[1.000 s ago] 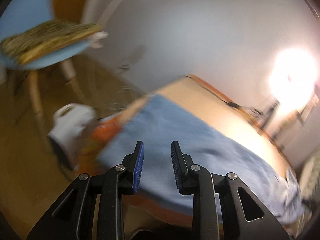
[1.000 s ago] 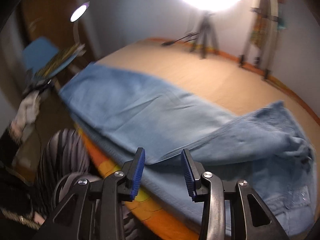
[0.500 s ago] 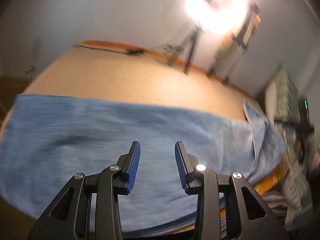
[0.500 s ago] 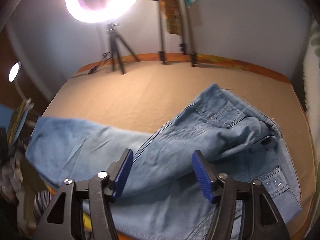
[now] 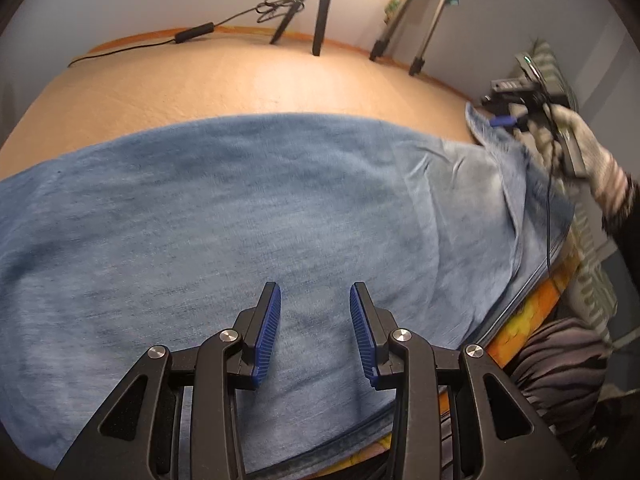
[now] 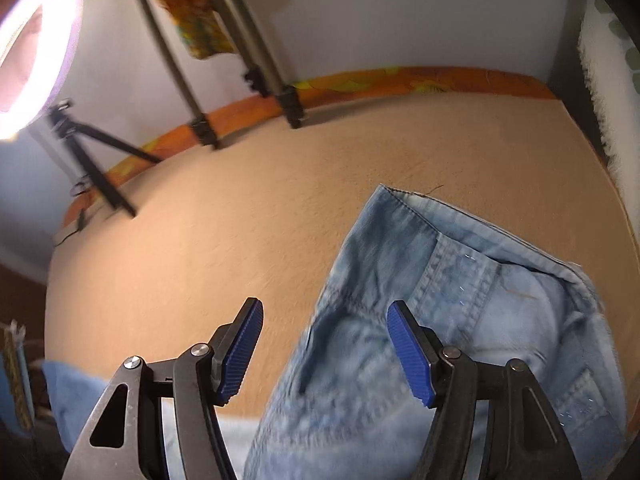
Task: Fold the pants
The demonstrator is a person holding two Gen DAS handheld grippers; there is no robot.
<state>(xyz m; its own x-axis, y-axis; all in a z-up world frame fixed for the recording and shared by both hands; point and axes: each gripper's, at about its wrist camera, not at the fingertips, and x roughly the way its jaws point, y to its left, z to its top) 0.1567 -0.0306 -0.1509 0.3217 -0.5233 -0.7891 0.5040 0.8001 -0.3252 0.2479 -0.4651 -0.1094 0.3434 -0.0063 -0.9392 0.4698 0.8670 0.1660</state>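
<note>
Left tool [image 5: 315, 332] and right tool [image 6: 325, 352], both released, hover over pants [image 5: 240, 216].

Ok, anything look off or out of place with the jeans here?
The jeans are not lying flat: at the waistband end the denim is bunched and turned over on itself on the tan surface. The leg part lies smooth. Both grippers, left and right, are open and hold nothing.

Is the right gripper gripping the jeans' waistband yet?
Cannot tell. The right wrist view shows the right gripper open over the jeans, nothing pinched, but not whether its fingers rest on them.
</note>
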